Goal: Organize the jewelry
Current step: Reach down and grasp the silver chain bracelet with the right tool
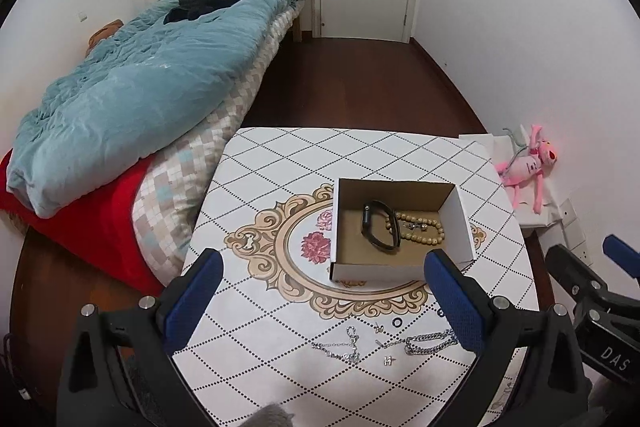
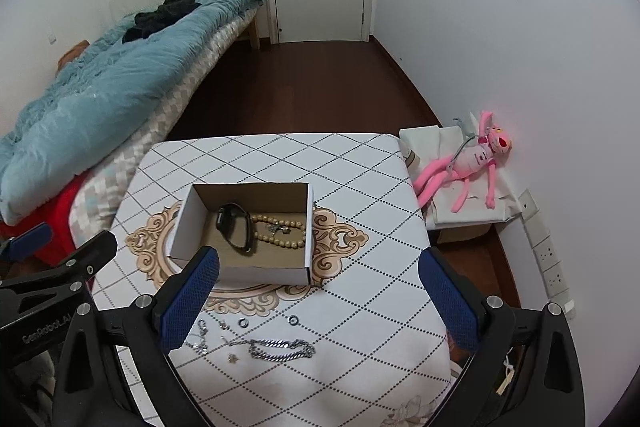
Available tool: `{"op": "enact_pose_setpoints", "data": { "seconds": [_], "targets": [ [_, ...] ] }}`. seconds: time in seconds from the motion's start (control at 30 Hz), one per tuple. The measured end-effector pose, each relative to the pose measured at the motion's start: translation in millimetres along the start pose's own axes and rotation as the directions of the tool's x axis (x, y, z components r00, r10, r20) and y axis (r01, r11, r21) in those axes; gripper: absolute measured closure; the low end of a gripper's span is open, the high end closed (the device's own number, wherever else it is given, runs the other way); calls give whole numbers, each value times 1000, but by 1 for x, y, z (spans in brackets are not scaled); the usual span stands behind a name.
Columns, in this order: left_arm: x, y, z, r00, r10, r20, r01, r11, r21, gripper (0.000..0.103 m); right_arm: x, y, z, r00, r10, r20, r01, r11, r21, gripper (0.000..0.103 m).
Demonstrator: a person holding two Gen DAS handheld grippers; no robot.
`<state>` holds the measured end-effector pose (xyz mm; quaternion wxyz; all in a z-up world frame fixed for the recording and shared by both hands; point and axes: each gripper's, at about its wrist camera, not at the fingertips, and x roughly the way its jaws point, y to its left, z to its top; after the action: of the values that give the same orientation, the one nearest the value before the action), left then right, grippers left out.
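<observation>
While both stand wide open and empty, the left gripper and right gripper hover over chains strewn along the surface's near edge — bound for the mid-surface box — already holding a watch and beads

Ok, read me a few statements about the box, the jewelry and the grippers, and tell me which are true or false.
1. The black band lies inside the cardboard box. True.
2. The bead bracelet lies on the table outside the box. False: it is in the box.
3. The silver chain lies on the tablecloth in front of the box. True.
4. The right gripper is clamped on the chain. False: its jaws stand open, empty.
5. The left gripper is open. True.
</observation>
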<state>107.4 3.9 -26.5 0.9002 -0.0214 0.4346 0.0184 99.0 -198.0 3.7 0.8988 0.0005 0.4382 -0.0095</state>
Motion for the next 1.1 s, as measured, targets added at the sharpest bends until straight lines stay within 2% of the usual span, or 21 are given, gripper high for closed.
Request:
{"op": "enact_pose_setpoints", "data": {
  "seconds": [0.13, 0.23, 0.43, 0.5, 0.57, 0.73, 0.77, 0.87, 0.93, 1.07, 1.1],
  "targets": [
    [14, 6, -16, 999, 19, -44, -19, 1000, -4, 0, 4, -4, -14, 999, 13, -34, -12, 1000, 25, 2],
    [34, 11, -33, 993, 45, -105, -45, 999, 6, 0, 22, -10, -34, 995, 26, -98, -21, 999, 49, 2],
    [83, 29, -73, 966, 106, -236, -106, 994, 13, 0, 80, -25, -84, 966, 78, -248, -44, 989, 140, 3],
    [95, 35, -83, 956, 120, -266, -122, 992, 9, 0, 101, -29, -99, 952, 98, -289, -47, 983, 176, 11],
    [106, 44, -95, 946, 124, -300, -131, 991, -1, 0, 120, -33, -112, 940, 113, -322, -46, 977, 207, 12],
    [115, 54, -111, 937, 106, -333, -119, 993, -21, 1, 149, -32, -134, 920, 124, -372, -37, 972, 233, 24],
    [117, 55, -113, 937, 94, -337, -109, 994, -26, 1, 151, -30, -135, 918, 124, -378, -38, 973, 229, 28],
    [120, 54, -116, 937, 64, -345, -78, 997, -27, 4, 151, -21, -137, 929, 81, -360, -15, 983, 182, 36],
    [122, 52, -118, 937, 50, -345, -61, 998, -21, 5, 152, -16, -137, 937, 47, -347, 8, 988, 155, 48],
    [123, 46, -120, 937, 19, -350, -27, 999, -17, 6, 152, -8, -136, 945, 27, -326, 10, 994, 113, 90],
    [124, 45, -120, 936, 15, -351, -21, 1000, -14, 6, 152, -7, -137, 946, 25, -324, 9, 995, 104, 91]
  ]
}}
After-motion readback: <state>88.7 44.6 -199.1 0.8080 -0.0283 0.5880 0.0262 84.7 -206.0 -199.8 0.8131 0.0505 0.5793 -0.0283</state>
